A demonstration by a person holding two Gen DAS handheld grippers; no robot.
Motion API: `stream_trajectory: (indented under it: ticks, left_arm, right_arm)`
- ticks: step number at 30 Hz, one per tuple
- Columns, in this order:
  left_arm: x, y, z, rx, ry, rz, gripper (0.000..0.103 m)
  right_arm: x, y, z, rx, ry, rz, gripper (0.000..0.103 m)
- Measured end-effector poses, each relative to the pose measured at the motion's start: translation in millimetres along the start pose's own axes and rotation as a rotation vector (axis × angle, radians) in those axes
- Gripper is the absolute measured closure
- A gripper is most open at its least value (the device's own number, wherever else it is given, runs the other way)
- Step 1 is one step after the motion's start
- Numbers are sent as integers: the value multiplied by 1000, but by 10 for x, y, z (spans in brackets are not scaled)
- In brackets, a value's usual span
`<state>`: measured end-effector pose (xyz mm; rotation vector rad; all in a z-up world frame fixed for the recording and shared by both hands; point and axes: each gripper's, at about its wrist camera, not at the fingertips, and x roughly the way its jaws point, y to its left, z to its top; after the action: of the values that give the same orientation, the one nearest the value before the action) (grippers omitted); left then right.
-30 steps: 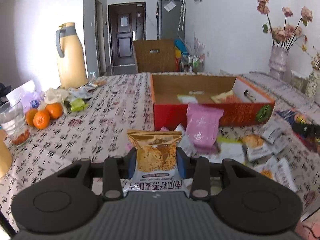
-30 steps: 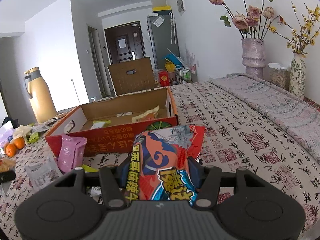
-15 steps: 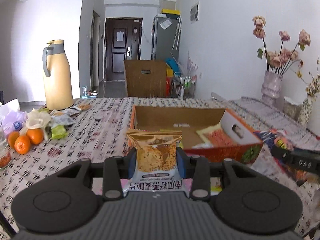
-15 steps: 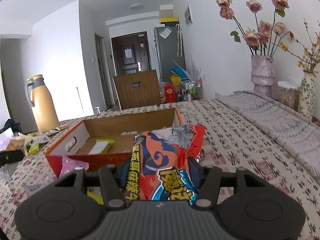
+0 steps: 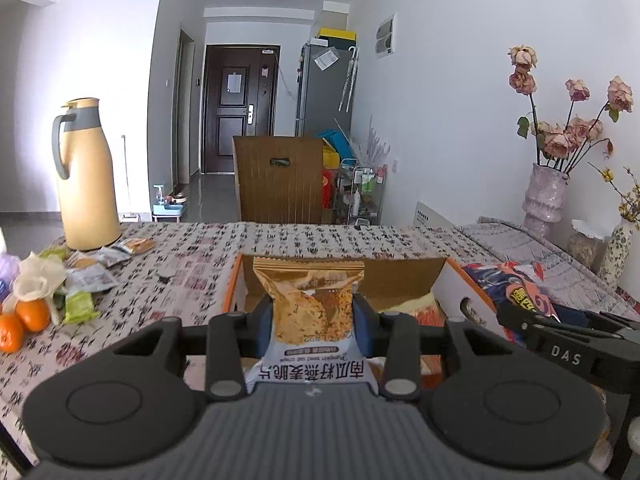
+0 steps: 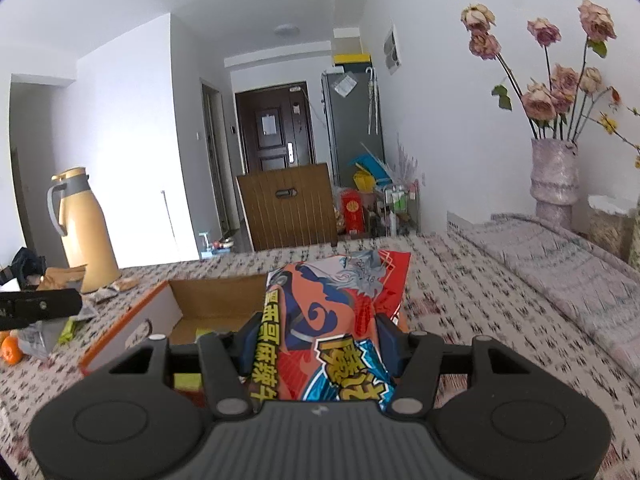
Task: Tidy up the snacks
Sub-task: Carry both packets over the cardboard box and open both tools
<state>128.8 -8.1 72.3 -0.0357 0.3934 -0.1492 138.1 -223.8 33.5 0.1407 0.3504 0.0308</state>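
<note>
While the left gripper (image 5: pixel 313 316) clamps a gold oat-crisp packet (image 5: pixel 310 300) and the right gripper (image 6: pixel 318 336) a red-blue snack bag (image 6: pixel 340 312), we note the cardboard box (image 6: pixel 160 312) holds a yellow packet (image 5: pixel 416 305).

The open cardboard box (image 5: pixel 400 276) at frame centre has bare floor at its back and left. The counter (image 5: pixel 192 248) left of it lies open up to the thermos (image 5: pixel 86 176), oranges (image 5: pixel 24 318) and wrappers (image 5: pixel 90 276) crowding the left edge. On the right, the other gripper (image 5: pixel 532 312) reaches in beside the box wall.

In the left wrist view, the box (image 5: pixel 452 280) sits at centre on the table (image 5: pixel 320 240); the flask (image 5: pixel 86 176) stands at far left, the vase (image 5: pixel 546 192) at far right.
</note>
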Motion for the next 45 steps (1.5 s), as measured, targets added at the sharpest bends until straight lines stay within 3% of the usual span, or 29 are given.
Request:
stream_trajectory:
  ticks: [14, 21, 27, 29, 31, 34, 36, 45]
  left_arm:
    - [648, -88, 164, -31, 6, 61, 63]
    - [878, 18, 53, -58, 73, 77, 63]
    - [849, -29, -2, -44, 76, 57, 61]
    - [822, -54, -5, -37, 66, 57, 56]
    - [789, -63, -1, -40, 51, 68, 30]
    - [747, -34, 14, -60, 25, 100, 8]
    - [741, -5, 16, -76, 19, 107, 2]
    - [768, 12, -1, -91, 39, 119, 0]
  right_arm:
    - [658, 20, 76, 1, -22, 3, 47]
    - [806, 26, -46, -18, 54, 8, 47]
    - [817, 48, -83, -29, 67, 3, 46]
    - [799, 49, -93, -30, 65, 2, 43]
    - [796, 27, -93, -27, 63, -2, 40]
    - [789, -5, -85, -18, 60, -9, 20]
    - [778, -22, -84, -12, 53, -22, 0]
    - [741, -62, -72, 12, 42, -28, 0]
